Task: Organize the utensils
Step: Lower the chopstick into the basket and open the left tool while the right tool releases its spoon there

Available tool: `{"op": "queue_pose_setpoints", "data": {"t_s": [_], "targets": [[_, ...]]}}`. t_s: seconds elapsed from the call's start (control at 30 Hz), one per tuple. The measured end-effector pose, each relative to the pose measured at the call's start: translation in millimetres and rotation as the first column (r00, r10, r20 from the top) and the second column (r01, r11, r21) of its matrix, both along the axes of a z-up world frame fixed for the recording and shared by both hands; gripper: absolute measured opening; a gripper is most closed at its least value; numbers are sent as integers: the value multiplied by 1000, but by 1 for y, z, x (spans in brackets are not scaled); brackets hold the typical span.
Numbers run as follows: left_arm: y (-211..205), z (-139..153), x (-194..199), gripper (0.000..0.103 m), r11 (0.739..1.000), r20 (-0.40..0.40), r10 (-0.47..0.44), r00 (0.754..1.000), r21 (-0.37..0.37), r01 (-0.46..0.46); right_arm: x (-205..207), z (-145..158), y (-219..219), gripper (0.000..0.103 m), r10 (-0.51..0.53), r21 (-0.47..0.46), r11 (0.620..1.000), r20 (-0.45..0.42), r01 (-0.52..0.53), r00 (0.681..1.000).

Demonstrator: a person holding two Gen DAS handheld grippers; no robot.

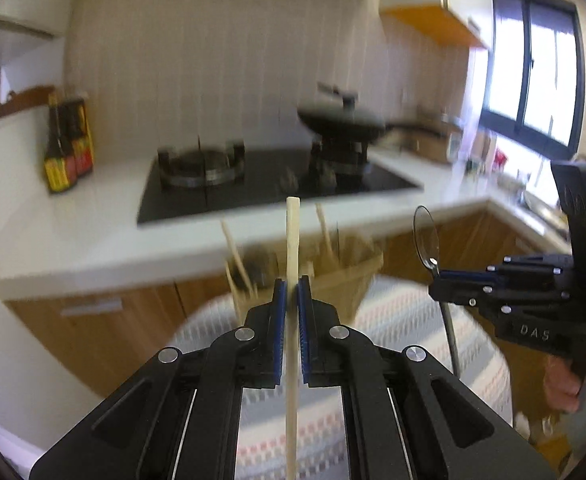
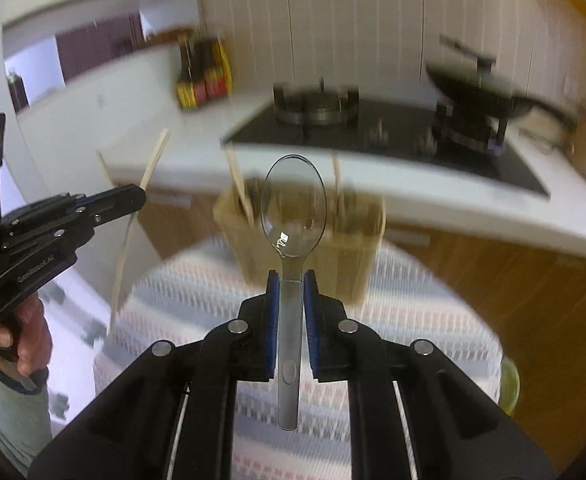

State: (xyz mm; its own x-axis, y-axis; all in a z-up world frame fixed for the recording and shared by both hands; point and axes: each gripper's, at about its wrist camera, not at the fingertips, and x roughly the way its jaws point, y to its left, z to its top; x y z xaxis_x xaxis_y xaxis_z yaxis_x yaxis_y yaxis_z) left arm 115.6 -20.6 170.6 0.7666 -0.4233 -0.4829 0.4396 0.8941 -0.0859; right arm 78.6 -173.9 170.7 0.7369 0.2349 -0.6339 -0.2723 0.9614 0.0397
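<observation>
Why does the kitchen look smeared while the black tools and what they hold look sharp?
Left wrist view: the left tool and its pale wooden chopstick are crisp, while the stove and wooden utensil holder smear, probably motion blur. Right wrist view: same, with a sharp clear plastic spoon in the right tool; the fisheye bends the counter edges.

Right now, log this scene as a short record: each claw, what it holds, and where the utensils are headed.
left claw: shut on a pale chopstick, held upright
right claw: shut on a clear plastic spoon, bowl up
holder: tan box on the table, sticks already standing in it, blurred
table: round, covered with a striped cloth
position: both utensils held in the air, near the holder, not yet in it
background: stove with a pan, sauce bottles on the counter
</observation>
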Motion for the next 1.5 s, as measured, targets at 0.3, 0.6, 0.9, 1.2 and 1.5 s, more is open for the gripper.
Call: {"op": "queue_pose_setpoints", "data": {"t_s": [0.3, 0.6, 0.9, 1.2, 1.5], "targets": [[4, 31, 33, 4, 989, 131, 24, 991, -149, -4, 26, 47, -10, 10, -14, 62, 998, 231, 0, 973], [5, 20, 68, 4, 962, 247, 76, 966, -273, -5, 74, 50, -31, 10, -114, 79, 993, 409, 90, 905], [4, -7, 105, 4, 944, 259, 117, 959, -330, -26, 120, 7, -53, 10, -152, 143, 984, 381, 104, 912], [1, -27, 113, 4, 942, 262, 157, 952, -330, -65, 125, -17, -50, 10, -134, 134, 987, 375, 89, 917], [0, -30, 103, 6, 952, 265, 142, 954, -302, -58, 118, -24, -47, 11, -112, 121, 990, 355, 74, 928]]}}
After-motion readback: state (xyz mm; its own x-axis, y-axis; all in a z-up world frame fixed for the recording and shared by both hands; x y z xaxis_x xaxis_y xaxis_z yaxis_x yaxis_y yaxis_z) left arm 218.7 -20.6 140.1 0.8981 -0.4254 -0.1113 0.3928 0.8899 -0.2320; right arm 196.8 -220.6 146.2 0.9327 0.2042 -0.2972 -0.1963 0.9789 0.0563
